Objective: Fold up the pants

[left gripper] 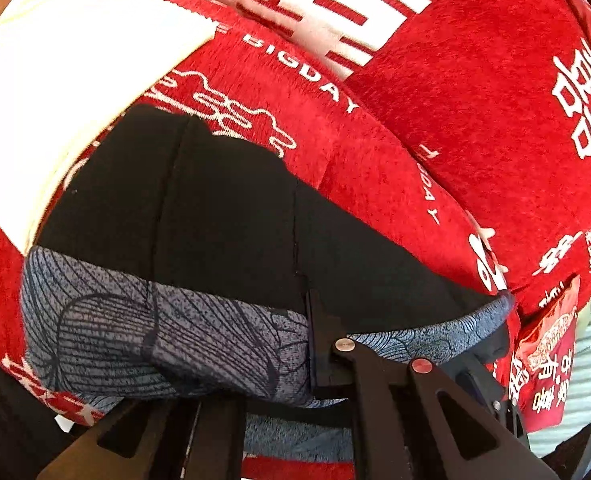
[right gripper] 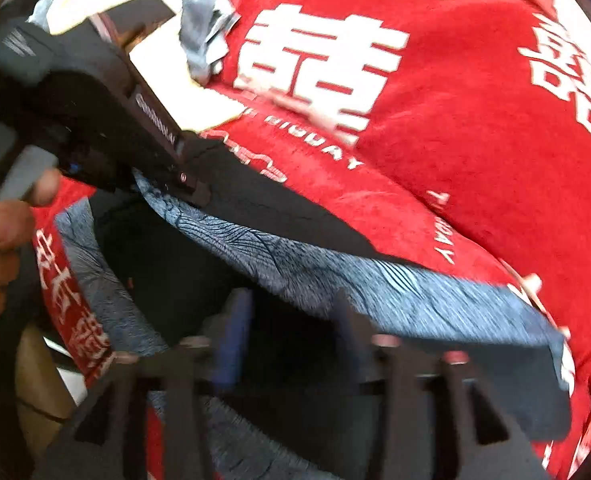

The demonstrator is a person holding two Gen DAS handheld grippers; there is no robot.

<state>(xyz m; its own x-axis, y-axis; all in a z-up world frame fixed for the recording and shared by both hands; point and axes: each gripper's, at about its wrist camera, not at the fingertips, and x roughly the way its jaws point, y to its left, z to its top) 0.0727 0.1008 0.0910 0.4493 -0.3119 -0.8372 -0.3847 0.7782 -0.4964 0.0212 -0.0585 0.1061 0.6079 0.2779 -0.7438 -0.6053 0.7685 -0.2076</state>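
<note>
Left wrist view, item one: the pants point(left gripper: 223, 220), black cloth with a grey-blue line-patterned waistband, lying on my red bedspread point(left gripper: 475, 80) (white printed characters and "BIG DAY" lettering). The waistband runs across the near edge of the garment, closest to my tongs.

Item two: my left gripper point(left gripper: 295, 360), fingers closed onto the patterned waistband; the right-hand finger presses into the fold of cloth and the band bunches around it.

Item three: a cream-white cloth point(left gripper: 55, 80) on the bedspread, beyond the pants to the upper left, its edge just touching the black fabric.

Item four: a red printed packet point(left gripper: 547, 360) at the far right edge, hanging beside the bedspread.

Right wrist view, item five: my right gripper point(right gripper: 291, 336), blurred. Its two fingers stand apart with dark pants fabric between and behind them; I cannot tell whether they pinch anything.

Item six: the same pants point(right gripper: 335, 280), waistband stretched diagonally from upper left to lower right over the bedspread point(right gripper: 455, 140).

Item seven: the left gripper point(right gripper: 191, 188) seen from outside, its tip on the waistband's far end, my left hand point(right gripper: 3, 240) wrapped round its handle.
</note>
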